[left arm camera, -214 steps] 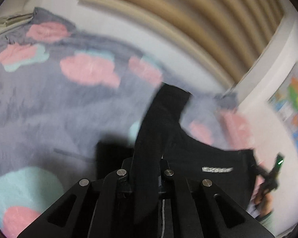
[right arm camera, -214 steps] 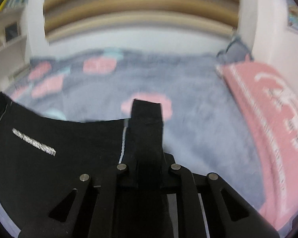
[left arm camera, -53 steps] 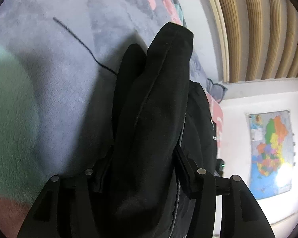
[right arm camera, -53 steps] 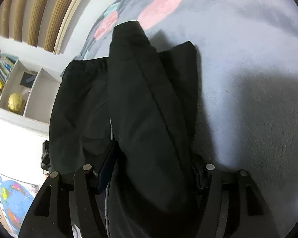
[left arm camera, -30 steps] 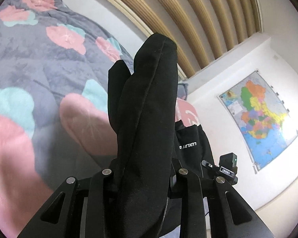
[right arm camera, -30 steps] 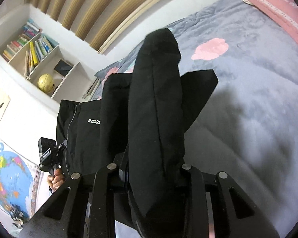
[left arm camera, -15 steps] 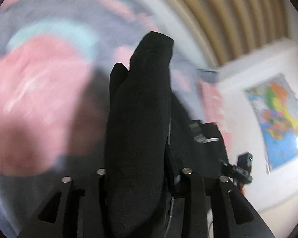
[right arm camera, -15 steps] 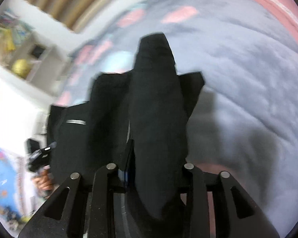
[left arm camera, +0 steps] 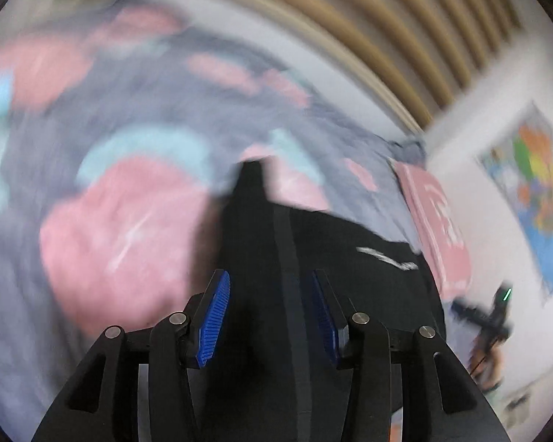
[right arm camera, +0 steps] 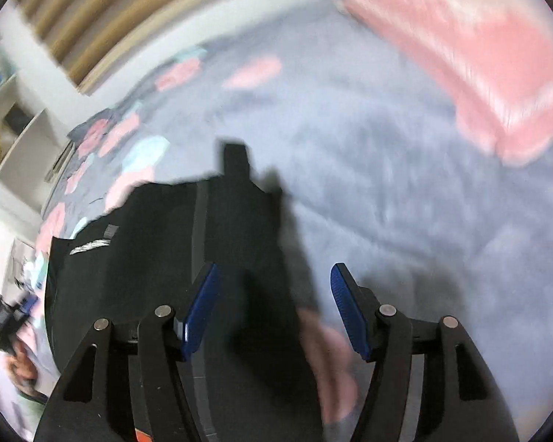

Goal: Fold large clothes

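Note:
A black garment (left arm camera: 354,280) with a small white logo lies on the grey bedspread (left arm camera: 55,202) with pink and teal blotches. My left gripper (left arm camera: 267,287) is open, its blue pads (left arm camera: 214,316) standing apart on either side of the garment's edge. In the right wrist view the same garment (right arm camera: 140,258) lies under and left of my right gripper (right arm camera: 272,280), which is open, its blue pads (right arm camera: 348,309) wide apart over the cloth. Both views are motion blurred.
A pink pillow (right arm camera: 472,51) lies at the head of the bed, also in the left view (left arm camera: 438,228). A wood-slatted wall (left arm camera: 350,22), a wall map (left arm camera: 534,191) and white shelves (right arm camera: 14,140) surround the bed. The other gripper shows at each view's edge (left arm camera: 486,320).
Both grippers have opened and let go of the bunched black cloth they held half a second ago. The garment now lies flatter on the bed and the blue pads show.

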{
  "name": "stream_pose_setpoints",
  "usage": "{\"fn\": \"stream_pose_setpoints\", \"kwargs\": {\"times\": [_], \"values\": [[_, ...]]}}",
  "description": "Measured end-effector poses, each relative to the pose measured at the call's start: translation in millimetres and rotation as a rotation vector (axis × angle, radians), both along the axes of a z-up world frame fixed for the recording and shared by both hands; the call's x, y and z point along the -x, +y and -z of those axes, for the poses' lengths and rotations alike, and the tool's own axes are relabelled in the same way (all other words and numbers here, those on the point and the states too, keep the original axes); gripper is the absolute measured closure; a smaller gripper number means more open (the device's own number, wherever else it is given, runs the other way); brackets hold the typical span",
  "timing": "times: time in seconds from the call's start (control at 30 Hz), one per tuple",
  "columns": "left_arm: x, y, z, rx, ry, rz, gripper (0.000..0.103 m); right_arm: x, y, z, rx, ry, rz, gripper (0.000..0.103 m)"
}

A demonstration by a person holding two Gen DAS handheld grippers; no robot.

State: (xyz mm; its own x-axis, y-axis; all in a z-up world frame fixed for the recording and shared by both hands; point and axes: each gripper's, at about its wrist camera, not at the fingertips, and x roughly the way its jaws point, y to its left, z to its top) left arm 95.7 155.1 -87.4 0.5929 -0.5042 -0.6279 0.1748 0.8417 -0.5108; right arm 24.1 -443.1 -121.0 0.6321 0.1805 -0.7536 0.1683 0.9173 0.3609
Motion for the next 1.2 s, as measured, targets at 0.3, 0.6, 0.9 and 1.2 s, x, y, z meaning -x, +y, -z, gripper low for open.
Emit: {"fn": "stream_pose_setpoints", "kwargs": {"times": [0.3, 0.6, 0.9, 1.2], "values": [[-20, -124, 23, -0.216, 0.065, 0.074, 0.051, -36, 172, -15, 0.075, -0.040, -0.280, 0.054], [-22, -119, 60, -0.200, 0.120, -0.008, 0.051, -54, 192, 39, 0.065, 0.055, -0.228, 0.049], [41, -150, -6, -0.449, -0.066, -0.032, 0.051, 11, 184, -35, 0.206, -0.114, -0.113, 0.026], [105, -142, -85, -0.493, -0.335, -0.227, 0.025, 54, 210, -93, 0.296, -0.249, -0.065, 0.014]]}}
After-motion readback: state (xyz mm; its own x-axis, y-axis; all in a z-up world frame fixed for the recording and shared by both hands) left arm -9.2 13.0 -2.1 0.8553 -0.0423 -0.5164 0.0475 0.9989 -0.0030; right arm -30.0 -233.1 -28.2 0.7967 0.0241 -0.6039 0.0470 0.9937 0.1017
